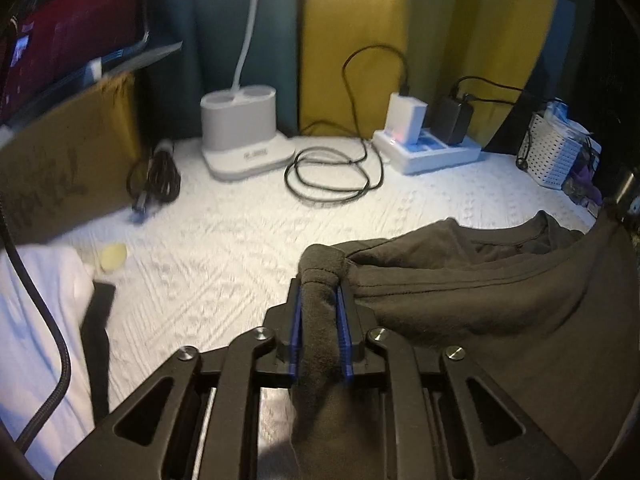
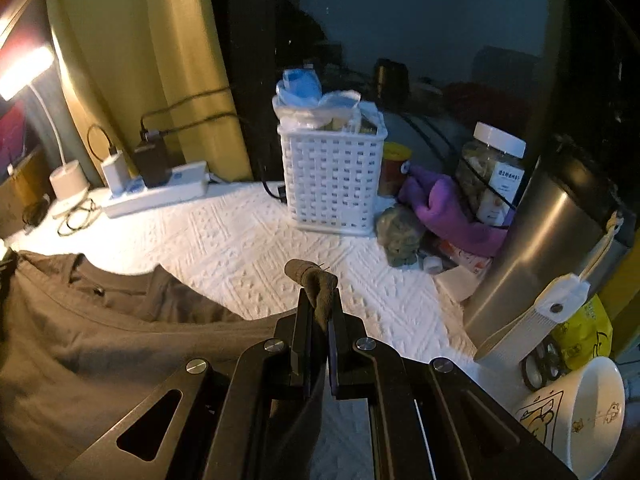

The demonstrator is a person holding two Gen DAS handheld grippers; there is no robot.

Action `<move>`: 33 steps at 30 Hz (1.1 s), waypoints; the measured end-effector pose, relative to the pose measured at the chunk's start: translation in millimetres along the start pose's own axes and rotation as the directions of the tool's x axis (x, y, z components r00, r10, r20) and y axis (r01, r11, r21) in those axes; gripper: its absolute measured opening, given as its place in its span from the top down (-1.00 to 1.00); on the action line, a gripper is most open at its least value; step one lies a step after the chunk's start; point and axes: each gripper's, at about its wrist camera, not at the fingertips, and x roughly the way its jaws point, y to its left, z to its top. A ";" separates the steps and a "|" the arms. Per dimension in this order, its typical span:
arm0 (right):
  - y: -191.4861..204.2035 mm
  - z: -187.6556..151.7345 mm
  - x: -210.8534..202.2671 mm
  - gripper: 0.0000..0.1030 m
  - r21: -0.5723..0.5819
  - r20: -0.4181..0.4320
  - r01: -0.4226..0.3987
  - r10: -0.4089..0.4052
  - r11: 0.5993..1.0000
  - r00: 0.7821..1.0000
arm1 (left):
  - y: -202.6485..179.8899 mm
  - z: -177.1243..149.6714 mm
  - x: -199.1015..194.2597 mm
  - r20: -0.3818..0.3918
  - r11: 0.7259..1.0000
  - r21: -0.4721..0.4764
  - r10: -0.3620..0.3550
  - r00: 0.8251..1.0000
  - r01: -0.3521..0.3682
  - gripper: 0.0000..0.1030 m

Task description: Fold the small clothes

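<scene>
A dark brown T-shirt (image 1: 500, 304) lies spread on the white quilted cloth, collar toward the far side. My left gripper (image 1: 322, 292) is shut on a bunched fold of the shirt's left edge, and the fabric bulges out above its blue pads (image 1: 297, 320). In the right wrist view the same shirt (image 2: 88, 332) stretches away to the left. My right gripper (image 2: 320, 300) is shut on a thin pinch of its right edge, with a small roll of cloth poking out above the fingertips.
At the back stand a white lamp base (image 1: 240, 136), a coiled black cable (image 1: 332, 172) and a power strip (image 1: 424, 148) with chargers. A cardboard box (image 1: 68, 160) sits left. A white basket (image 2: 332, 176), a jar (image 2: 492, 176), a steel cup (image 2: 540, 264) and a bowl (image 2: 580, 412) crowd the right.
</scene>
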 end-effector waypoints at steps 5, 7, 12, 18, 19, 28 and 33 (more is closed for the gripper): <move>-2.0 -16.7 20.0 0.89 0.015 -0.056 0.009 -0.008 1.000 0.998 | 6.4 -6.8 -6.2 0.009 1.000 -0.001 0.017 1.000 -0.017 0.67; -2.0 -21.0 23.5 0.89 0.021 -0.064 0.005 -0.004 1.000 0.998 | 4.7 -7.4 -6.2 0.008 0.999 0.027 0.020 1.000 -0.021 0.67; -2.1 -21.1 22.8 0.89 0.024 -0.057 -0.002 0.004 1.000 0.998 | 2.1 -8.7 17.0 -0.066 0.998 0.057 0.012 0.998 -0.008 0.67; -4.2 -19.6 16.4 0.89 0.026 -0.034 0.001 0.000 1.000 0.999 | -1.9 -8.4 18.1 -0.036 0.998 0.059 0.021 0.999 -0.018 0.92; -3.6 -18.0 13.2 0.89 0.022 -0.022 0.002 -0.001 1.000 1.000 | -1.7 -7.3 15.0 -0.021 0.998 0.059 0.030 0.999 -0.029 0.96; 3.9 -3.1 -2.0 0.89 -0.006 0.039 0.002 -0.002 1.000 0.999 | 13.2 6.2 -9.8 0.077 0.994 0.007 0.107 0.991 -0.107 0.97; 5.3 -11.7 28.2 0.89 -0.021 -0.040 0.012 -0.013 1.000 0.999 | 19.5 0.3 11.9 0.029 0.994 0.001 0.106 0.994 -0.106 0.97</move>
